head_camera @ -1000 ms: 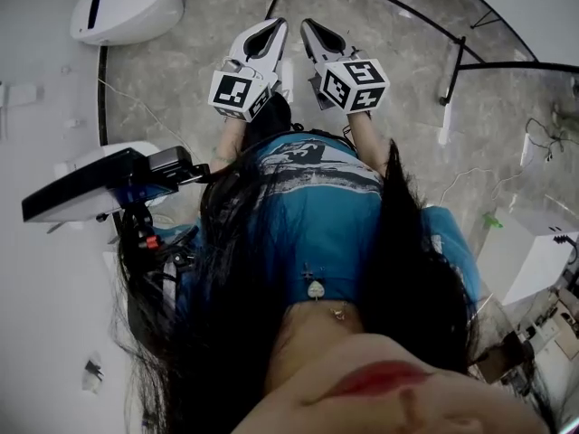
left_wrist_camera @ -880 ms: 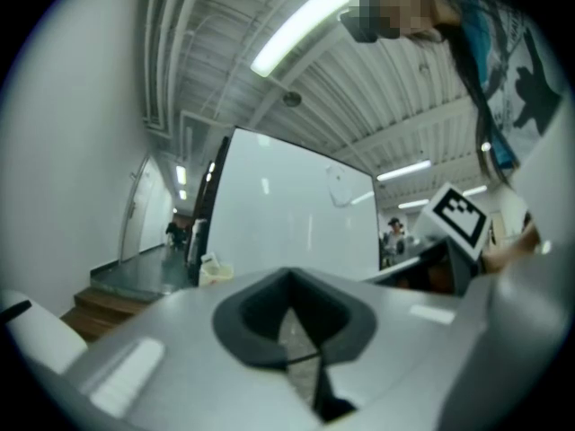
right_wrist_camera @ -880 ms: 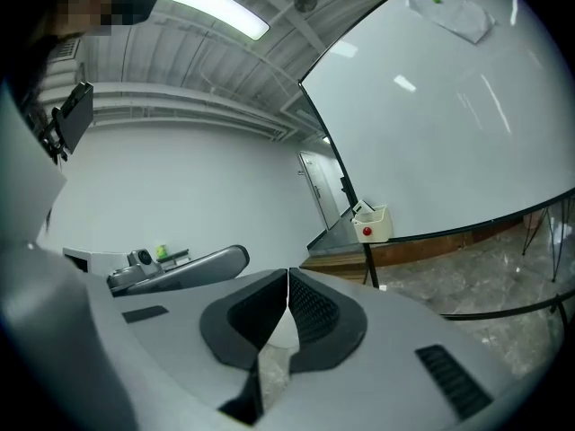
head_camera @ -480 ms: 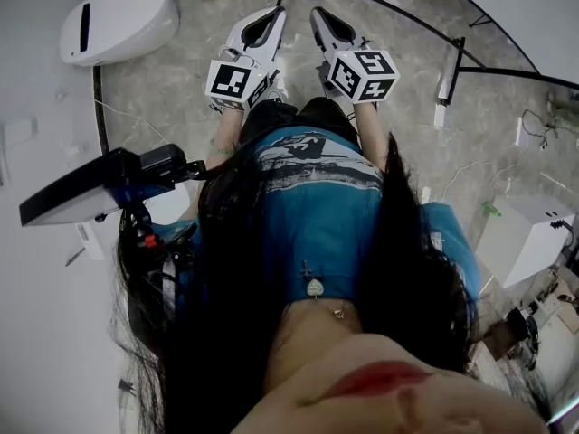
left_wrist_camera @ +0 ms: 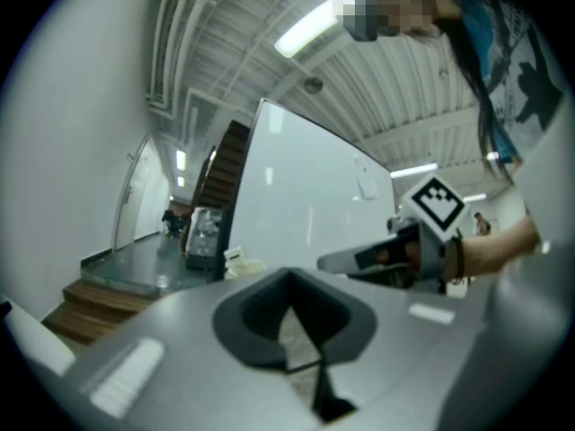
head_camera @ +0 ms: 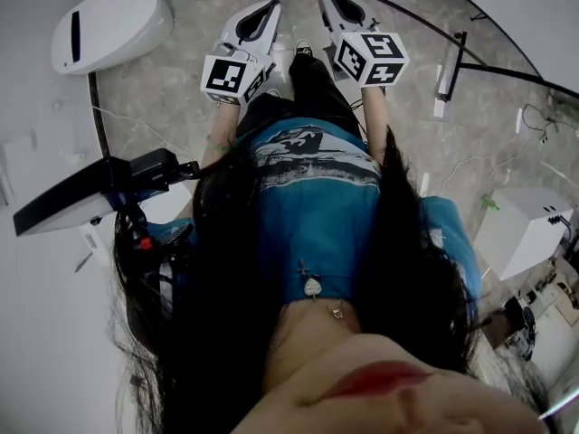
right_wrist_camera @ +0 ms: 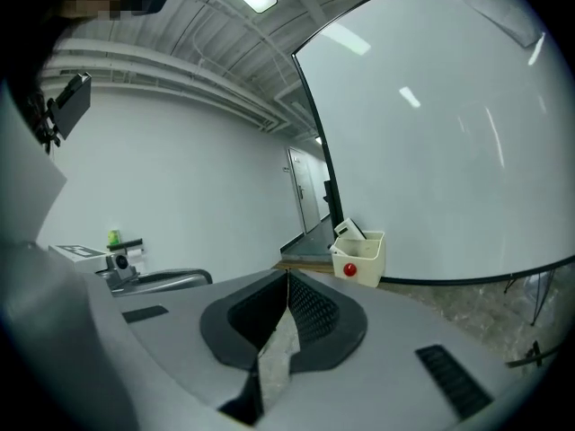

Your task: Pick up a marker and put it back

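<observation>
No marker could be made out in any view. Ahead of the right gripper's [right_wrist_camera: 287,278] jaws and slightly to their right, well apart from them, a small cream box [right_wrist_camera: 358,259] sat at the lower edge of a large whiteboard [right_wrist_camera: 449,151]. The box bore a red dot [right_wrist_camera: 349,269] on its front and held a white block [right_wrist_camera: 350,230] that leaned up out of its top.

The right gripper's jaws were pressed together tip to tip, with nothing between them. The left gripper's [left_wrist_camera: 289,275] jaws were closed the same way and were likewise empty. Beyond the left jaws stood the white face of the board, and to their left a wooden staircase [left_wrist_camera: 225,173] rose past a glass-sided landing. To the right of the left jaws, the other gripper pointed the same way at about the same height.

From the head view, both grippers were held out in front of the person, side by side, near each other but apart, above a grey stone floor [head_camera: 181,80]. The person wore a blue shirt [head_camera: 317,206].
</observation>
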Demonstrator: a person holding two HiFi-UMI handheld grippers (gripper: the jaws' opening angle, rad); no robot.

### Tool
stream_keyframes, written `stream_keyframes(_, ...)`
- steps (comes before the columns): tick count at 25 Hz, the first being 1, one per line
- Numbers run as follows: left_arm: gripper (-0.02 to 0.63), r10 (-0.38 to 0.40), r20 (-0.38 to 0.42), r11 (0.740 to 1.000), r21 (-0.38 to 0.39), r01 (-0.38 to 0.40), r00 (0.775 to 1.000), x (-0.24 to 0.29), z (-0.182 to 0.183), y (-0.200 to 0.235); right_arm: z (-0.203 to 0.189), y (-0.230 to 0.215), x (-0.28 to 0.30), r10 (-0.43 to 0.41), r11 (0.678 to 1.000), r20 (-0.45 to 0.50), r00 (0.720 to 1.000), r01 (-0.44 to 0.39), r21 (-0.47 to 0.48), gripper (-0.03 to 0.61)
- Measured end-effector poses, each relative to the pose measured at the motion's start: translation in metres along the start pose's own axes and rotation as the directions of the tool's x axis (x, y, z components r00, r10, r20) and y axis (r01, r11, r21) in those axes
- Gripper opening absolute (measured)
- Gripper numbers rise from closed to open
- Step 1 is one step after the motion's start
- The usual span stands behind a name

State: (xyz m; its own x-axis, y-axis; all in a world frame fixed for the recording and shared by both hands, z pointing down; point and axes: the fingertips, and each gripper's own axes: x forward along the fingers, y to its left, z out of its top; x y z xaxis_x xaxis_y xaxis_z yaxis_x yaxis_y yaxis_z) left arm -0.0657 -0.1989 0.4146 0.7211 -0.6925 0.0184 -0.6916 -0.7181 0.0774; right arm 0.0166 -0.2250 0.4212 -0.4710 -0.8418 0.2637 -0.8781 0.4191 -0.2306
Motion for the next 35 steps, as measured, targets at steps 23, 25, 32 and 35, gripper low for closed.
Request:
stream_keyframes(23, 0.0, 0.206, 0.004, 0.978, -0.01, -0.206, 0.978, 0.126, 0.016, 0.12, 0.019, -0.078, 0.214, 0.122, 0.857, -0.348, 0.929, -0.276, -0.435, 0.135)
stream_keyframes(25, 0.0, 0.213, 0.002, 0.977, -0.015, -0.213, 0.977, 0.124, 0.017, 0.124, 0.017, -0.078, 0.221, 0.091, 0.839, -0.373, 0.923, -0.272, -0.47, 0.135)
stream_keyframes(32, 0.0, 0.205, -0.011, 0.978, -0.03, -0.205, 0.979, 0.123, 0.013, 0.122, 0.005, -0.087, 0.234, -0.035, 0.762, -0.468, 0.883, -0.279, -0.584, 0.134)
stream_keyframes(35, 0.0, 0.195, -0.015, 0.98, -0.031, -0.195, 0.981, 0.125, 0.013, 0.119, 0.003, -0.085, 0.234, -0.013, 0.782, -0.494, 0.869, -0.299, -0.547, 0.106)
